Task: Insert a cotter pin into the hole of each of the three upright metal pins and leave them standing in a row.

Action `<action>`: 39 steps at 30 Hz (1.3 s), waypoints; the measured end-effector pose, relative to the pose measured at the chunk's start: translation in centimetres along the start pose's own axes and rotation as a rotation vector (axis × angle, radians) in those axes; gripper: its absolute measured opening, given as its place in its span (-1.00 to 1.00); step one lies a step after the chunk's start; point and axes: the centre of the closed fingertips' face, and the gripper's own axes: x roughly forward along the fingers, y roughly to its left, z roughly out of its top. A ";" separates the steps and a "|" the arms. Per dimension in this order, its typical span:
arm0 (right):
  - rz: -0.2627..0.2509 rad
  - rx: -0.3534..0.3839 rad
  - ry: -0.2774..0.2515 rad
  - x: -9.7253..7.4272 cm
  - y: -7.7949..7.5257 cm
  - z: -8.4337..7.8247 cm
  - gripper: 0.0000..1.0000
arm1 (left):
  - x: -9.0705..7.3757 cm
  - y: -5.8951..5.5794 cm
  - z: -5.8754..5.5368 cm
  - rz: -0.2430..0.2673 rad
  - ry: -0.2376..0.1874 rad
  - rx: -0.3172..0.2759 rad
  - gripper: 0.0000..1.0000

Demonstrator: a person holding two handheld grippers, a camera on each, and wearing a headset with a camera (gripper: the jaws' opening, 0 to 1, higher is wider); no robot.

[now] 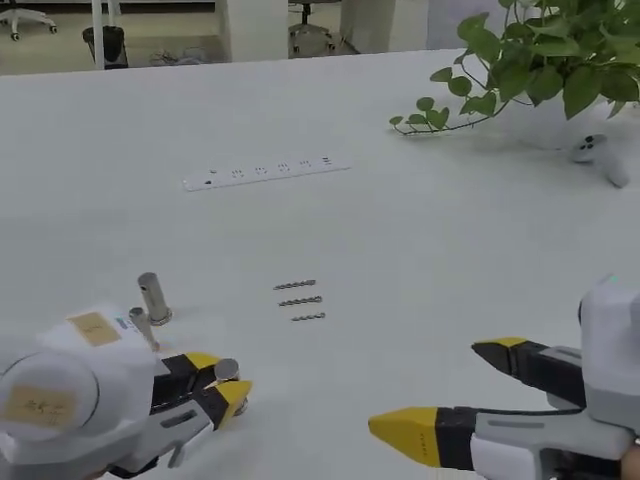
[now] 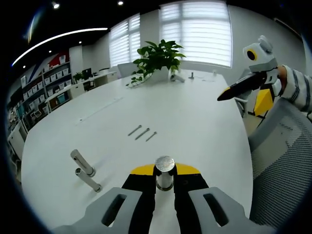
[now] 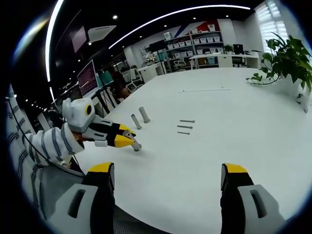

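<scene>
Between the left gripper's [image 2: 165, 182] jaws sat one pin [image 2: 165, 166]. It was upright, with the jaws closed snug on its shank just below the head, and its foot looked to be down on the table [image 2: 195, 117]. The other two pins [image 2: 82, 163] stood off to that gripper's left, close together and well clear of the held one. The right gripper [image 3: 168, 170] was gaping wide with nothing in it, off to the left gripper's right and well apart from it.

The bit that mattered imo: the three cotter pins [image 1: 300, 300] lay flat ahead of the left gripper and a little to its right. That put them ahead-left of the right gripper, roughly between the two. They lay side by side and parallel, long axes running crosswise to the right gripper's line of reach. In the right gripper view they read as three short bars lying straight across, beyond the open jaws.

So I'd say the empty right gripper was the one to go fetch, reaching forward and to its left. It'd meet a cotter pin broadside, which is handy for pinching across the wire. The left gripper sat somewhat nearer them but was busy holding. The hole in the held pin was too small to make out, so I couldn't tell which way it faced relative to the cotter pins.
</scene>
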 end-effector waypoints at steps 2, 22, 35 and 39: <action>0.000 0.002 0.001 0.0 0.0 0.0 0.78 | 0.3 -0.1 0.0 0.004 0.000 0.003 -0.82; 0.005 0.002 0.013 0.2 0.2 -0.2 0.77 | 0.7 -0.3 -0.6 0.007 0.022 0.001 -0.82; 0.013 0.001 0.005 0.1 0.4 -0.1 0.78 | 0.6 -0.1 -1.0 0.031 0.035 -0.011 -0.81; 0.013 0.001 0.006 0.1 0.4 -0.1 0.78 | 0.6 0.1 -1.4 0.045 0.047 -0.005 -0.81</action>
